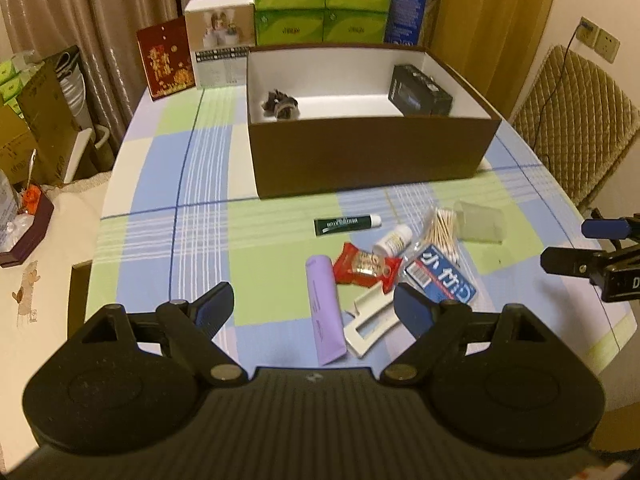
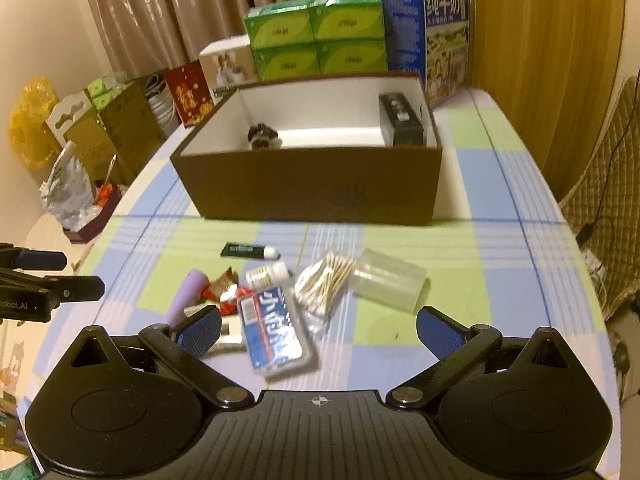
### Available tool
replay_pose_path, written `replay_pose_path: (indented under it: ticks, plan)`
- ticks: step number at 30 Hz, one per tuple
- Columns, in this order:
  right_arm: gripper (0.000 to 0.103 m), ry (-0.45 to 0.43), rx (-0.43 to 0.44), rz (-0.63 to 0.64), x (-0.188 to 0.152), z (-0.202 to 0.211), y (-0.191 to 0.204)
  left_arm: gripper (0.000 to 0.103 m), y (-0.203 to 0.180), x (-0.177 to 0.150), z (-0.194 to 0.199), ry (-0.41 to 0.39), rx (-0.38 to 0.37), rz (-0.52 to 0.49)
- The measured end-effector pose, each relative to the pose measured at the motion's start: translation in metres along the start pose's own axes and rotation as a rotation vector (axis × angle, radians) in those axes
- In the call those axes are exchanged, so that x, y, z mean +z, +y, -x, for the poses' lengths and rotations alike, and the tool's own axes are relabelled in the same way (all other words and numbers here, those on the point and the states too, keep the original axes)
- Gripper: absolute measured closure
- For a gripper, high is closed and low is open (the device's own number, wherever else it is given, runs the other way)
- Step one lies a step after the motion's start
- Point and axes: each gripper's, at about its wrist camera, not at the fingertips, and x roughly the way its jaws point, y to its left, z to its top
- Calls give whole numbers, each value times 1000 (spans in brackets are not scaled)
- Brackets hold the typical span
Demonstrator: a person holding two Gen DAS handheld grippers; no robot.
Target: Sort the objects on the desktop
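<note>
A brown box (image 1: 360,160) with a white inside stands at the table's far middle; it holds a black box (image 1: 420,92) and a small dark furry thing (image 1: 280,104). In front lie a purple tube (image 1: 324,312), a red snack packet (image 1: 364,266), a white bottle (image 1: 394,240), a dark green tube (image 1: 344,225), a blue packet (image 1: 444,276), cotton swabs (image 1: 440,228), a clear cup (image 1: 480,222) and a white clip (image 1: 370,324). My left gripper (image 1: 314,310) is open above the purple tube. My right gripper (image 2: 318,334) is open over the blue packet (image 2: 272,328).
Green tissue boxes (image 1: 320,4), a blue milk carton (image 2: 424,36), a white box (image 1: 220,40) and a red card (image 1: 166,62) stand behind the brown box. A padded chair (image 1: 576,128) is at the right. Cardboard boxes and clutter (image 1: 32,128) sit left of the table.
</note>
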Motion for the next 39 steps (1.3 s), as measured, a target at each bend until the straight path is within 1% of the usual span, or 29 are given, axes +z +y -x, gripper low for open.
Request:
replay_pose_path:
  ticks: [7, 17, 30, 35, 37, 39]
  plan:
    - [2, 25, -14, 5, -13, -11, 5, 19, 1, -10, -12, 36, -7, -3]
    - [2, 50, 1, 48, -25, -28, 17, 19, 3, -18, -24, 65, -11, -5]
    - [2, 72, 29, 101, -29, -49, 25, 19, 5, -22, -40, 92, -11, -2]
    - [2, 69, 36, 164, -33, -62, 30, 19, 5, -21, -49, 106, -9, 2]
    - [7, 66, 32, 192, -36, -69, 33, 19, 6, -21, -51, 109, -10, 6]
    - [18, 75, 42, 209, -38, -76, 35, 19, 6, -20, -53, 111, -7, 9]
